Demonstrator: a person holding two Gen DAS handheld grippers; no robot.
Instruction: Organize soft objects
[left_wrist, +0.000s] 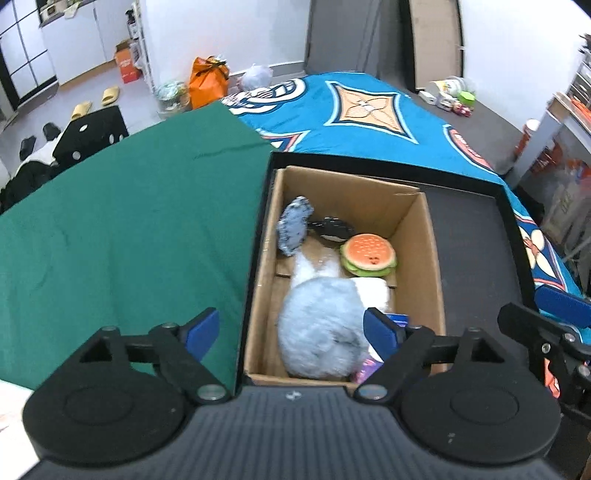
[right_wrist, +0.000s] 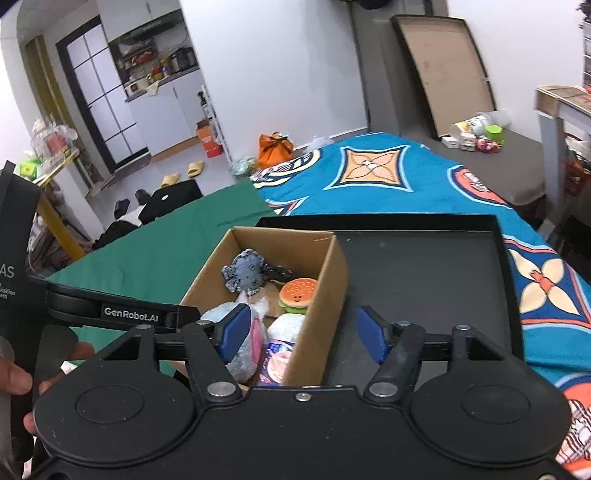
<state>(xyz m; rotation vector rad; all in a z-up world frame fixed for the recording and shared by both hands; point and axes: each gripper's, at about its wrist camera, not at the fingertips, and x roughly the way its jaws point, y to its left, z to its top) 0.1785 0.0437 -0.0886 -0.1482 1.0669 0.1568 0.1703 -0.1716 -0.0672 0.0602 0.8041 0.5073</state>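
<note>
Plush toys (left_wrist: 321, 325) fill cardboard box (left_wrist: 432, 258) inside black tray (right_wrist: 424, 273).

My right gripper (right_wrist: 300, 334) hangs with its blue-padded jaws spread wide and empty above the near end of the open brown cardboard box (right_wrist: 325, 280). The box stands in the shallow black tray (right_wrist: 424, 273). Inside lie a grey-blue knitted plush (right_wrist: 243, 275), an orange-and-green burger plush (right_wrist: 297, 291) and a fluffy pale-blue plush (right_wrist: 245, 354).
</note>
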